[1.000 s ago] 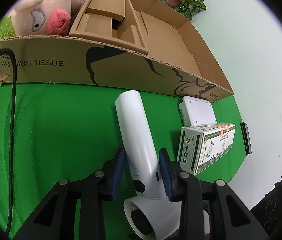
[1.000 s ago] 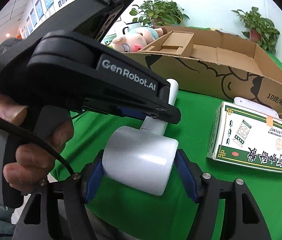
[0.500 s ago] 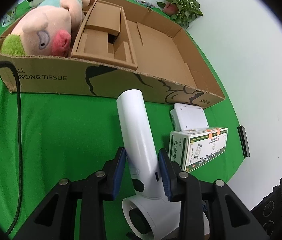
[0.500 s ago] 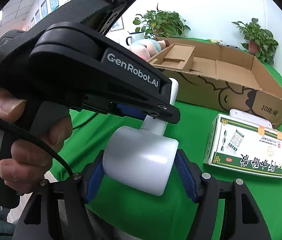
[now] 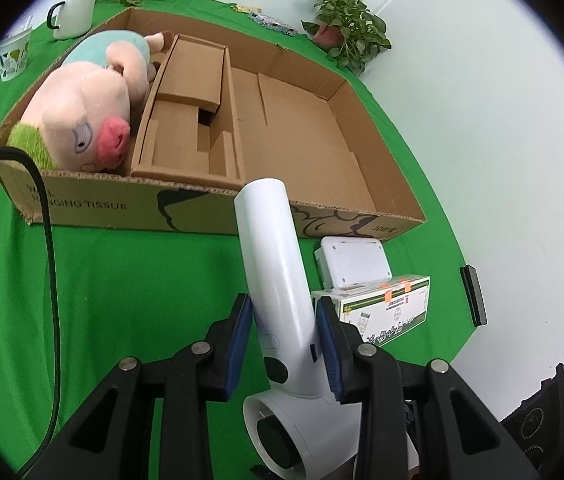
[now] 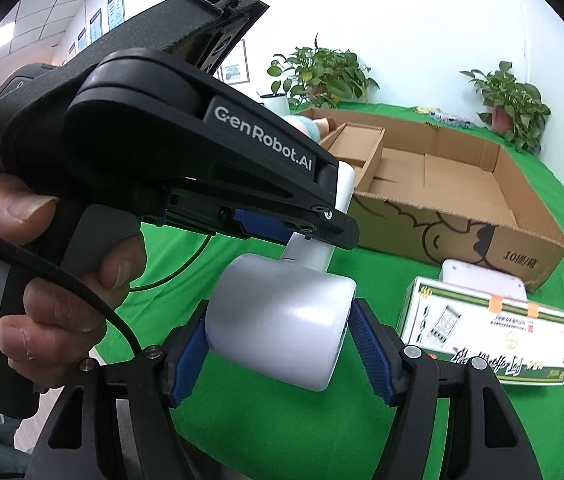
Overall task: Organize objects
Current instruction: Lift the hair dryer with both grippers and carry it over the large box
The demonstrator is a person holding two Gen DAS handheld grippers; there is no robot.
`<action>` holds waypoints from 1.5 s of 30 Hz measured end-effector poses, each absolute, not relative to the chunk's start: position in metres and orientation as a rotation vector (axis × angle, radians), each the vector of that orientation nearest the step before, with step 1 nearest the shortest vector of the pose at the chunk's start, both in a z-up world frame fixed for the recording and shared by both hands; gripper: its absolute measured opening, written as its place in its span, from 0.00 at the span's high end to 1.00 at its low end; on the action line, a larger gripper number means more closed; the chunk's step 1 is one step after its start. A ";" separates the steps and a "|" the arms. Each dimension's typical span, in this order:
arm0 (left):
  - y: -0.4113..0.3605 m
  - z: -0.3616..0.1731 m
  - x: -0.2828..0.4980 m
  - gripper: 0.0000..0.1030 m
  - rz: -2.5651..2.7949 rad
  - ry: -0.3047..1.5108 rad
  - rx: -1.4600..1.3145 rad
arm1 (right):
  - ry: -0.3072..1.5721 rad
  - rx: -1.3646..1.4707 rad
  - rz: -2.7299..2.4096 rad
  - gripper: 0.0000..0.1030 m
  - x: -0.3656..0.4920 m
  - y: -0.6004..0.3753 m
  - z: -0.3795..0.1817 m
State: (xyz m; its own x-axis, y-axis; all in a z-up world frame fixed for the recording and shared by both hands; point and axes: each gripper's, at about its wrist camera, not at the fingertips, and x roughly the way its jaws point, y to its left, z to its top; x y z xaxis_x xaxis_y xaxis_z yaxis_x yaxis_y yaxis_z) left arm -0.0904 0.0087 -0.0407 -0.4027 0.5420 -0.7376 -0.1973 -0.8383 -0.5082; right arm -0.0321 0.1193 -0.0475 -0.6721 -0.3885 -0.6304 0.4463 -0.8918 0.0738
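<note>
Lifting higher, the left gripper (image 5: 284,334) and right gripper (image 6: 278,344) are both squeezing the white hair dryer (image 5: 278,280), bringing it toward the cardboard box (image 5: 322,140).

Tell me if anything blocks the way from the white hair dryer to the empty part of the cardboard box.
Only the box's low front wall. The white hair dryer, held by the left gripper and right gripper, is above it; the open brown floor beyond looks bare.
</note>
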 end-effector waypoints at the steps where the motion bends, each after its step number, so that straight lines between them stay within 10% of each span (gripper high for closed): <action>1: 0.010 -0.037 -0.092 0.69 2.264 -0.469 -1.364 | 0.120 0.914 -2.520 0.36 -0.034 0.120 -0.046; 45: 0.027 0.038 -0.143 0.70 2.335 -0.378 -1.203 | 0.188 0.726 -2.635 0.36 -0.071 0.124 0.040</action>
State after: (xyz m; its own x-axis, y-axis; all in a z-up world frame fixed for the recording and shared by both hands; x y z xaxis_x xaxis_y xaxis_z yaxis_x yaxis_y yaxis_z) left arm -0.1428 0.0269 0.0377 -0.4965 0.5337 -0.6845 -0.2904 -0.8453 -0.4485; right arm -0.0708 0.1237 0.0401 -0.7857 -0.3409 -0.5162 0.4109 -0.9114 -0.0235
